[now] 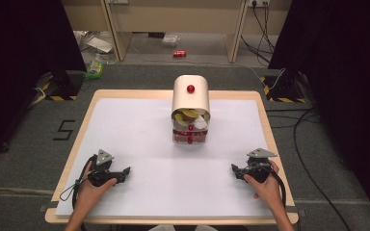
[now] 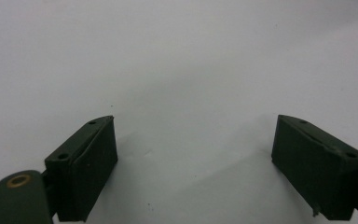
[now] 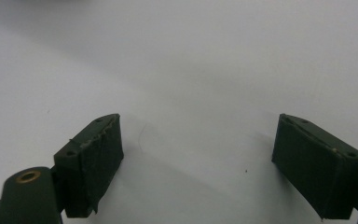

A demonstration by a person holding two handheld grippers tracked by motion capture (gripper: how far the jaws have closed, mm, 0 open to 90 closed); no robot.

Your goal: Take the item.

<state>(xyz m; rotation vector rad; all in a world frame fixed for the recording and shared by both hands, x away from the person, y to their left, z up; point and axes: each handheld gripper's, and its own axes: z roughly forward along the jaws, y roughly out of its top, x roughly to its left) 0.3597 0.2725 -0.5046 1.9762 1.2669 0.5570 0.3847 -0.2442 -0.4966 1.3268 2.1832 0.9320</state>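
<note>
The left tool (image 1: 126, 171) and the right tool (image 1: 234, 168) are shown resting low on the white paper sheet (image 1: 139, 134) that covers the light wooden table (image 1: 83, 126), each held in one hand near the front edge, the two well apart and pointed inward toward each other. In the left gripper view the black jaws of the left tool (image 2: 193, 168) are spread wide with only bare white sheet between them; in the right gripper view the right tool (image 3: 198, 165) is likewise spread wide and holds nothing. The object of the work, a cream-coloured cylindrical roll-top container with a red round knob (image 1: 191, 98), stands at the middle of the far half of the table, well apart from both tools. Its curved cover is partly raised, and beneath it a clear lower compartment (image 1: 190, 135) holding yellow, white and red items, too small to identify, is exposed. The step in hand is judged to be an approach: each tool would best be lifted clear of the sheet before being carried forward, so that the paper is not dragged, and the red knob (image 1: 191, 88) should be approached squarely with jaws kept wide. Between tools and container nothing stands in the way. Beyond the table, loose litter, a red can (image 1: 179, 54) and black cables (image 1: 301, 130) lie on the grey floor (image 1: 24, 149), outside the working area.
</note>
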